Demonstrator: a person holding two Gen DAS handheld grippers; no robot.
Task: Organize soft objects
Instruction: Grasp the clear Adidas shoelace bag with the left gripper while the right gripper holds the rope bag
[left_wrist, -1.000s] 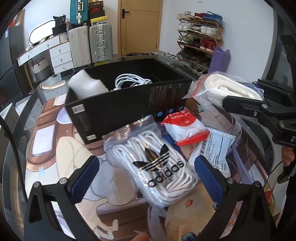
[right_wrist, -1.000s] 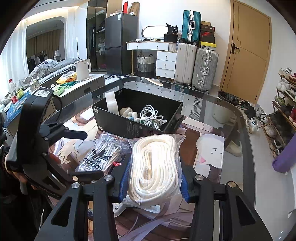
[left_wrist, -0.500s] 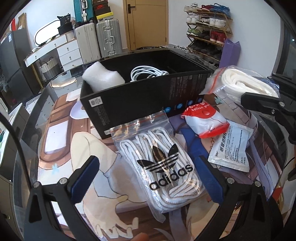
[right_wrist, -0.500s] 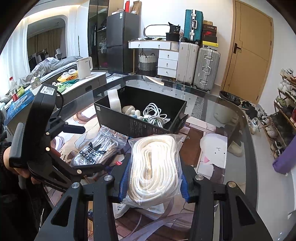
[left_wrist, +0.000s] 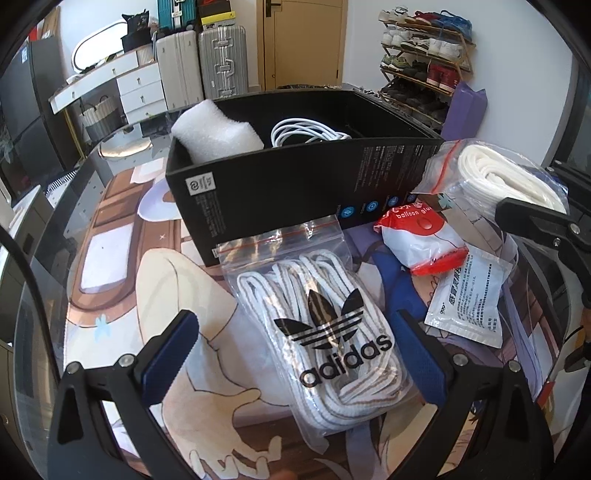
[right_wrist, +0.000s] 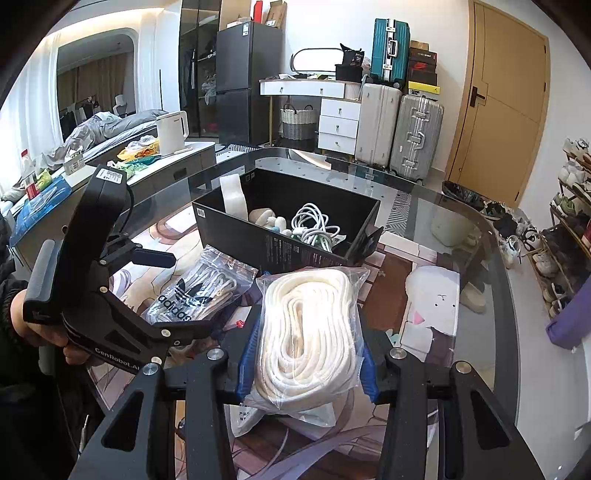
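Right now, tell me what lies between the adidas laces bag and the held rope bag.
In the left wrist view: the red-and-white balloon glue pack, between the adidas laces bag and the rope bag.

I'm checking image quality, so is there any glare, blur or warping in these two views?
Left wrist view: sharp, fisheye bends the black box, glints on the adidas bag. Right wrist view: sharp, the glass table reflects light, edges curve.

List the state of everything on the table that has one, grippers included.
Left gripper: open, around the adidas bag, not pressing it.
Right gripper: shut on the rope bag.
Rope bag: sealed, held off the table.
Adidas bag: zip closed, lying flat.
Black box: open, partly filled.
Foam roll: in the box, leaning on its wall.
White cable: coiled in the box.
Balloon glue pack: lying outside the box.
White sachet: flat, sealed.
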